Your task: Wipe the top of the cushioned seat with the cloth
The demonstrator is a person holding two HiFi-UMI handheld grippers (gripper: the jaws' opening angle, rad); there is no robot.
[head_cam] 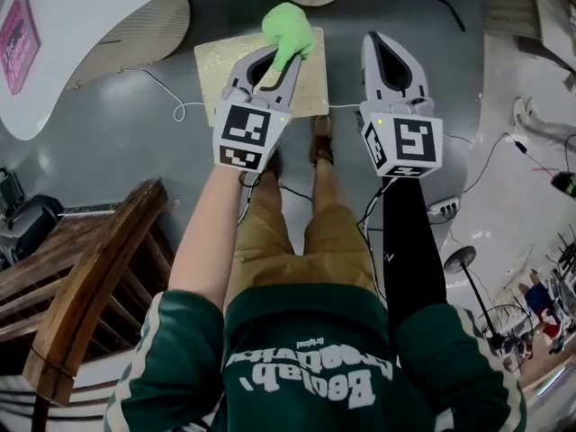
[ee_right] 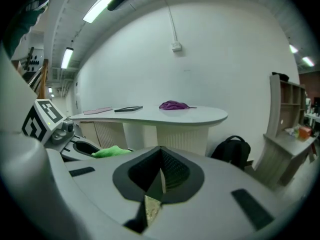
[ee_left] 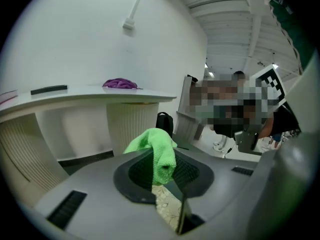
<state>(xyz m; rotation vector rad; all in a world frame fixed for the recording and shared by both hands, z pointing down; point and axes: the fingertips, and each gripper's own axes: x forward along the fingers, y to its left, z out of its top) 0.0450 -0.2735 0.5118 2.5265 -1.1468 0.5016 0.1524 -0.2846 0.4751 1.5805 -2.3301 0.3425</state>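
Grippers above the seat — cloth in the left one.
Left gripper [head_cam: 281, 64] is clamped on the green cloth [head_cam: 290, 27], which is bunched and pokes out past the jaw tips; a short fold hangs between the jaws in the left gripper view. Right gripper [head_cam: 385, 48] is just beside it w/ jaws pressed together and nothing btwn them. Cushioned seat [head_cam: 216, 75] sits on the floor below, by the person's shoes; the cloth looks held clear of it, approx over the far edge. Judgement: wiping hasn't started. To do it well — lower the left gripper till the loose cloth, not the jaw tips, lies flat on the top, then sweep edge to edge in overlapping passes w/ light pressure. The seat may slide on the smooth floor, so the right gripper could steady a corner.
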